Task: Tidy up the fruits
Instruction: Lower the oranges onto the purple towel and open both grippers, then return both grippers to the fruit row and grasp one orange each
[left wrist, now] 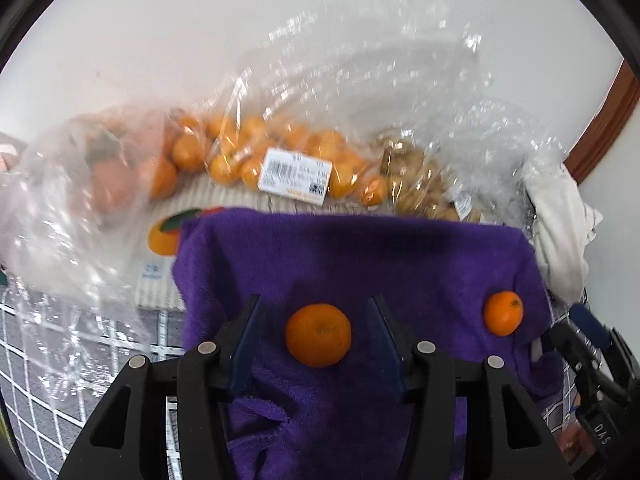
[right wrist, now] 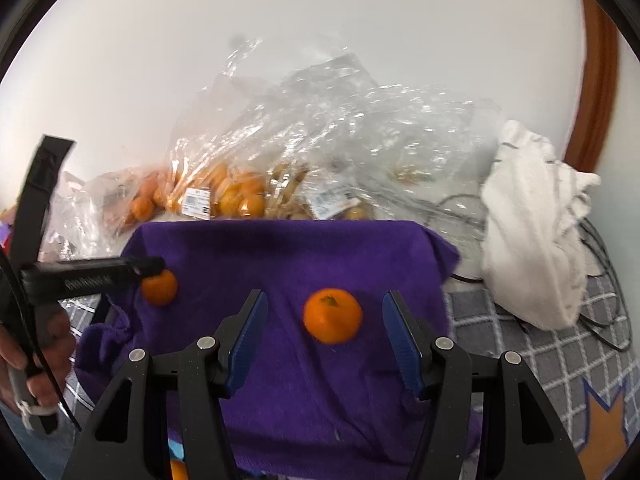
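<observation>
Two tangerines on purple towel (left wrist: 360, 256): one (left wrist: 318, 335) between wide left gripper (left wrist: 314, 332) fingers, other (right wrist: 333, 315) between wide right gripper (right wrist: 324, 330) fingers; white cloth (right wrist: 532, 240) at 2 o'clock, fullest in right view.

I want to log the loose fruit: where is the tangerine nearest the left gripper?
In the left wrist view the tangerine lies on the purple towel, centred between the open jaws of the left gripper, untouched. A second tangerine sits to its right.

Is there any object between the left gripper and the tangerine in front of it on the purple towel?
Nothing visible blocks it. The left gripper is open, and the tangerine lies on the purple towel between its fingers, with only bare towel around it.
</observation>
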`<control>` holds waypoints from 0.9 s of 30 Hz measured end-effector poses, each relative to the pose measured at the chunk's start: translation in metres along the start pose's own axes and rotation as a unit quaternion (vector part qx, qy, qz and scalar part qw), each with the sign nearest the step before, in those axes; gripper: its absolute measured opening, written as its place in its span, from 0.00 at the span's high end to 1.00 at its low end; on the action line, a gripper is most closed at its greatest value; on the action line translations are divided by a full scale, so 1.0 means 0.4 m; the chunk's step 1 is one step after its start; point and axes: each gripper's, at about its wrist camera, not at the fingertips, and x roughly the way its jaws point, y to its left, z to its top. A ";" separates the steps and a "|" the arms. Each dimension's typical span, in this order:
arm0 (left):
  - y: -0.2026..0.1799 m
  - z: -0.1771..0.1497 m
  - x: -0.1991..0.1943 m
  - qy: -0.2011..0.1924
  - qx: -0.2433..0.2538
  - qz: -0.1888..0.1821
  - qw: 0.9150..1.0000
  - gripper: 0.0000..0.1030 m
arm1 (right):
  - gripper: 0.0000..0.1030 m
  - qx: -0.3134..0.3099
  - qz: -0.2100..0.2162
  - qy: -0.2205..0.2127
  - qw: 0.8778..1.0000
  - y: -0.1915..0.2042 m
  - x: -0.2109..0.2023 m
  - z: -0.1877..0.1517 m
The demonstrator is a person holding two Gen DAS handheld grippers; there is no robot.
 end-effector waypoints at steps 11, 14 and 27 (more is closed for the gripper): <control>-0.032 0.002 -0.158 -0.050 0.031 -0.023 0.998 0.53 | 0.42 -0.012 0.001 0.036 0.999 0.008 -0.136 -0.084; -0.061 -0.017 -0.188 -0.055 0.037 -0.021 0.998 0.51 | 0.42 -0.019 -0.001 0.026 0.999 0.017 -0.184 -0.105; -0.036 -0.206 -0.323 -0.071 0.018 -0.012 0.997 0.37 | 0.42 -0.005 0.033 0.020 0.999 0.026 -0.277 -0.199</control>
